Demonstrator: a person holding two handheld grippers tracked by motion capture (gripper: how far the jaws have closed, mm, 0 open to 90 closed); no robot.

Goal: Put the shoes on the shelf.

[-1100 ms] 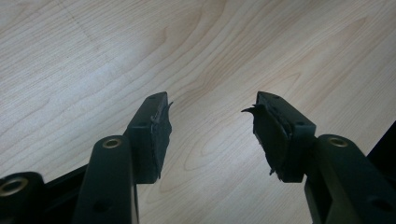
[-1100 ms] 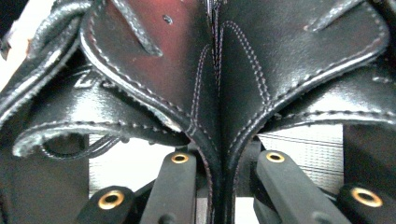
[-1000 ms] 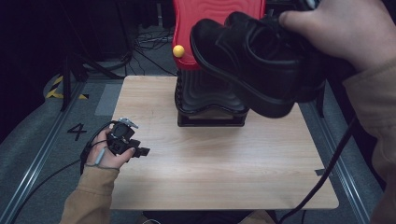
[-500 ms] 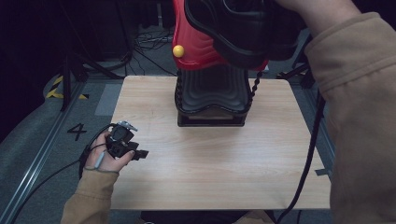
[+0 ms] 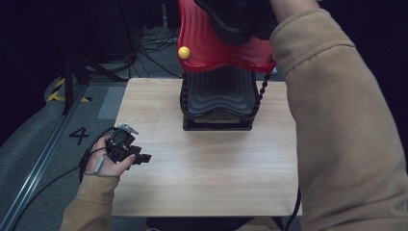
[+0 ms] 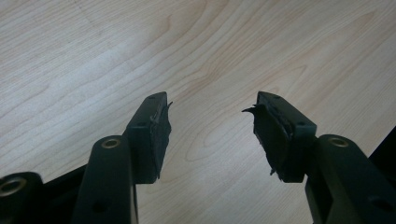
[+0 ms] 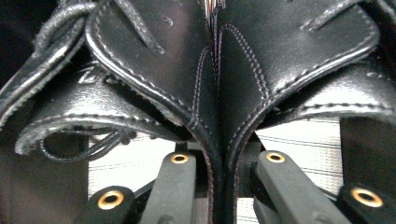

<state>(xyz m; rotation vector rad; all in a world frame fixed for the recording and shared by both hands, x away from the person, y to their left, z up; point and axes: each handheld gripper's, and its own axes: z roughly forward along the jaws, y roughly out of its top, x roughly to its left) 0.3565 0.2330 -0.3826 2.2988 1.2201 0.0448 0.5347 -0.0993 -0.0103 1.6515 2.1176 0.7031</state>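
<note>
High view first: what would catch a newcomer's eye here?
The red and black machine at the table's far edge stands out, with a black shoe held up over its red top. In the right gripper view the right gripper pinches two black leather edges together. The left gripper rests open at the wooden table's left edge.

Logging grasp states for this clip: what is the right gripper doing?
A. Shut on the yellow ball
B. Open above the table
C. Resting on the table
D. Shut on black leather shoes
D: in the right gripper view the right gripper has its jaws pinched on the joined leather edges of the black shoes.
</note>
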